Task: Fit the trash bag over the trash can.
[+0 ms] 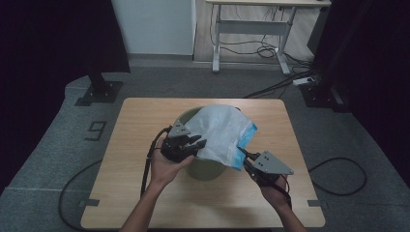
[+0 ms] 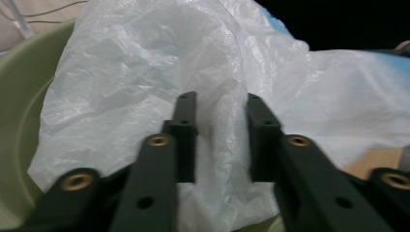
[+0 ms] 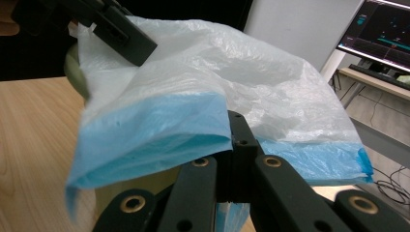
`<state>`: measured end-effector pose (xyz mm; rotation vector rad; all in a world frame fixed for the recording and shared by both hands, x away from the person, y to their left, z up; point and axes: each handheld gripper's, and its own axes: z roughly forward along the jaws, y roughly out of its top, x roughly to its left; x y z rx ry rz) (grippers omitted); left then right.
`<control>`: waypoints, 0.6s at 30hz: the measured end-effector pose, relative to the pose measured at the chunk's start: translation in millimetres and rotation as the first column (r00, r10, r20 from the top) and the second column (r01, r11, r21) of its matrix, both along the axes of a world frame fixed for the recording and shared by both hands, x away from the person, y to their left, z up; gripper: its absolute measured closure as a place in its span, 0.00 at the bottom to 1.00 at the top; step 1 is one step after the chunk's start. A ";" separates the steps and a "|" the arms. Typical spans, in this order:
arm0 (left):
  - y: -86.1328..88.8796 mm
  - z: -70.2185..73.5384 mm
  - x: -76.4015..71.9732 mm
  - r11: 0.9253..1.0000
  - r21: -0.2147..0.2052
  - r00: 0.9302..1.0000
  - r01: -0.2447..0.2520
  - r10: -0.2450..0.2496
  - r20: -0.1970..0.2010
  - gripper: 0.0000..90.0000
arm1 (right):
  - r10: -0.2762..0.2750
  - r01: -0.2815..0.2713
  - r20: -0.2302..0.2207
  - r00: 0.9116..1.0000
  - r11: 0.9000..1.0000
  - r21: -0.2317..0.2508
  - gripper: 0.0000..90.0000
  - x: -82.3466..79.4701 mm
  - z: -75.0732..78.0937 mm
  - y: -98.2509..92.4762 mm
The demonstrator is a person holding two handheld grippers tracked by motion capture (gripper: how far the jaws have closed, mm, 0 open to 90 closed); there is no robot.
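Plastic bag (image 1: 221, 131), white and thin with a blue band along its open edge, is what we see draped over a pale green bin (image 1: 205, 166) standing near the middle of the tabletop (image 1: 130, 159). We can read no brand or writing on the bag or the bin.

Our left tool (image 1: 196, 144) sits at the bag's left side; its jaws have a fold of the white film bunched between them, though we cannot tell whether the pads press on it. Our right tool (image 1: 244, 155) is clamped shut on the blue band (image 3: 159, 133) toward the tabletop's right edge, holding it stretched off the bin's rim.

Behind the tabletop we see a desk frame (image 1: 251, 29) with loose cables (image 1: 285, 82) on the floor, and a lit monitor (image 3: 384, 31) stands further off.
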<state>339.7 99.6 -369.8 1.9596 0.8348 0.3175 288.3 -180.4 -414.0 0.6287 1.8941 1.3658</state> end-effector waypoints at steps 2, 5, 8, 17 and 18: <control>2.4 -0.2 -0.4 1.000 -0.018 1.000 0.002 -0.002 0.004 0.88 | 0.006 -0.006 -0.003 1.000 1.000 -0.002 0.97 -0.4 -1.3 0.3; 9.1 1.1 -0.6 0.998 -0.070 1.000 0.004 -0.003 0.008 0.95 | 0.017 -0.017 -0.011 1.000 1.000 0.004 0.87 -1.4 -3.6 -0.2; 19.9 4.1 -0.9 0.992 -0.125 1.000 0.002 0.000 0.011 0.98 | 0.014 -0.013 -0.023 1.000 1.000 0.025 0.74 -2.5 -5.5 -4.4; 59.2 7.1 -2.3 0.971 -0.237 1.000 -0.006 0.002 -0.019 0.99 | 0.009 -0.003 -0.063 0.998 0.996 0.088 0.61 -11.1 -7.8 -28.0; 62.7 6.6 -2.7 0.971 -0.238 1.000 -0.008 0.003 -0.020 0.99 | 0.007 -0.001 -0.065 0.998 0.996 0.093 0.61 -11.7 -6.8 -30.2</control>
